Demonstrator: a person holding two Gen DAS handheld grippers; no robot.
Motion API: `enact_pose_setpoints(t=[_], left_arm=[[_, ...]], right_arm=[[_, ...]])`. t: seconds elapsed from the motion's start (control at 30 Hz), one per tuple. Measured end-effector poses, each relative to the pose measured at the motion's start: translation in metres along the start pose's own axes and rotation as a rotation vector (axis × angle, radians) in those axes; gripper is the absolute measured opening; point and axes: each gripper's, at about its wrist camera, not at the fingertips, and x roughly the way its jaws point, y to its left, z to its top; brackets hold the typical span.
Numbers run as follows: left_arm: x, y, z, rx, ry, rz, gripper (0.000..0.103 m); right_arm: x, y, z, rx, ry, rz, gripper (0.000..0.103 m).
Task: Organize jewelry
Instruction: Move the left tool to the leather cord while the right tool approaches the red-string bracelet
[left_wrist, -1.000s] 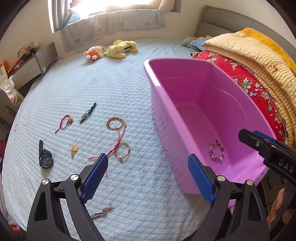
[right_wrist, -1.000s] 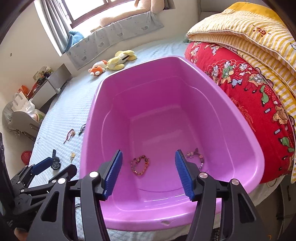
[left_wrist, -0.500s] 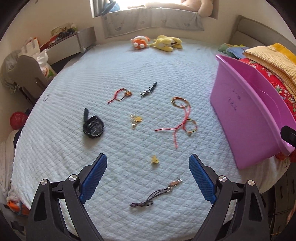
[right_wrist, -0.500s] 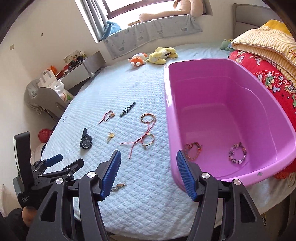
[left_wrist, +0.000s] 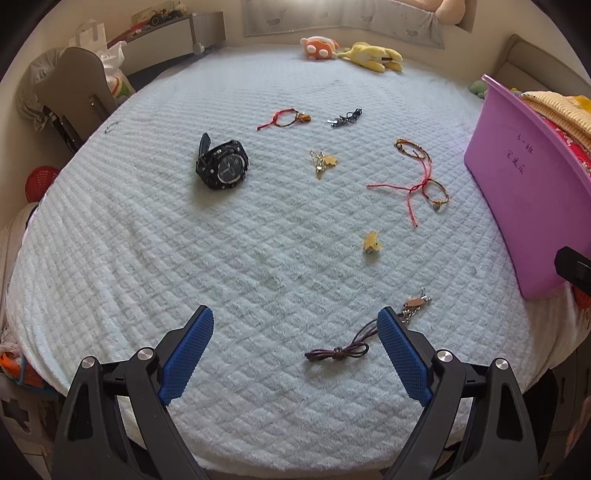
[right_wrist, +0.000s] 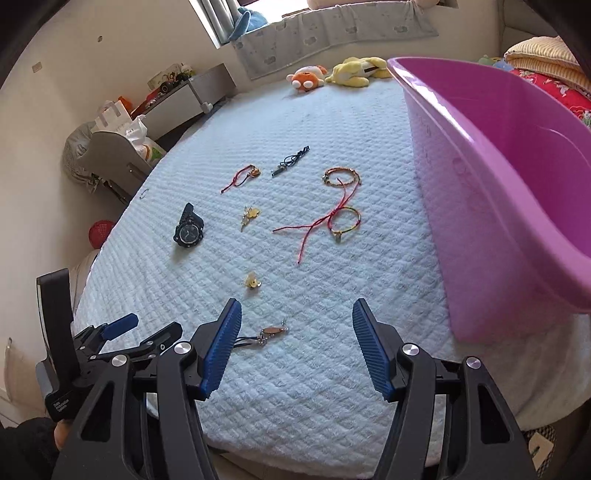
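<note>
A: Left wrist view: the left claw hangs released over the bed, jaws spread wide, nothing between them. The brown cord necklace lies at about 5 o'clock in the frame, just inside the right pad, its metal pendant trailing toward 2 o'clock from the knot.

B: And the right claw?

A: Also released and empty. In the right wrist view the same pendant sits between its pads, nearer the left one. The pink tub stands at 2 o'clock, well apart from the cord.

B: So which piece next, you reckon?

A: The cord necklace, I'd judge; it's nearest both claws. Best to centre the pads over the knot, where the strands bunch, press slightly into the quilt, then clench. A thin cord on soft bedding slips under the pads easily.

B: The rest?

A: The black watch at 11 o'clock, the red string bracelets at 1 o'clock, a yellow charm between. All remain outside the tub.
</note>
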Motion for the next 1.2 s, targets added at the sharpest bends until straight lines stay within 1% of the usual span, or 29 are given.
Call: enact_pose_setpoints(t=[0.1, 0.17, 0.23, 0.33, 0.43, 0.53, 0.7, 0.83, 0.97, 1.07, 1.2], left_arm=[[0.008, 0.000, -0.009, -0.002, -0.003, 0.009, 0.089], [0.013, 0.001, -0.014, -0.026, -0.004, 0.013, 0.089], [0.019, 0.002, -0.017, -0.070, 0.002, 0.020, 0.089], [0.024, 0.004, -0.022, -0.148, 0.015, 0.048, 0.089], [0.027, 0.000, -0.032, -0.217, 0.022, 0.064, 0.089], [0.030, -0.013, -0.042, -0.230, 0.029, 0.092, 0.089], [0.036, -0.030, -0.047, -0.246, 0.029, 0.128, 0.089], [0.043, -0.035, -0.048, -0.298, 0.039, 0.148, 0.089], [0.051, -0.044, -0.052, -0.323, 0.050, 0.169, 0.089], [0.054, -0.050, -0.052, -0.334, 0.040, 0.200, 0.089], [0.057, -0.050, -0.049, -0.376, 0.036, 0.212, 0.089]], right_arm=[[0.018, 0.000, -0.006, -0.021, 0.004, -0.006, 0.060], [0.032, -0.001, -0.007, -0.043, -0.001, -0.006, 0.060], [0.046, -0.003, -0.005, -0.057, -0.007, -0.013, 0.060], [0.063, -0.011, 0.003, -0.051, -0.021, 0.007, 0.060], [0.078, -0.017, 0.011, -0.069, -0.025, 0.009, 0.060], [0.091, -0.023, 0.015, -0.096, -0.012, 0.001, 0.060], [0.106, -0.032, 0.017, -0.134, -0.001, 0.000, 0.060], [0.119, -0.044, 0.023, -0.103, 0.003, 0.010, 0.060], [0.136, -0.054, 0.030, -0.082, 0.022, 0.003, 0.060], [0.146, -0.057, 0.035, -0.096, 0.026, -0.011, 0.060], [0.156, -0.057, 0.045, -0.119, 0.030, -0.020, 0.060]])
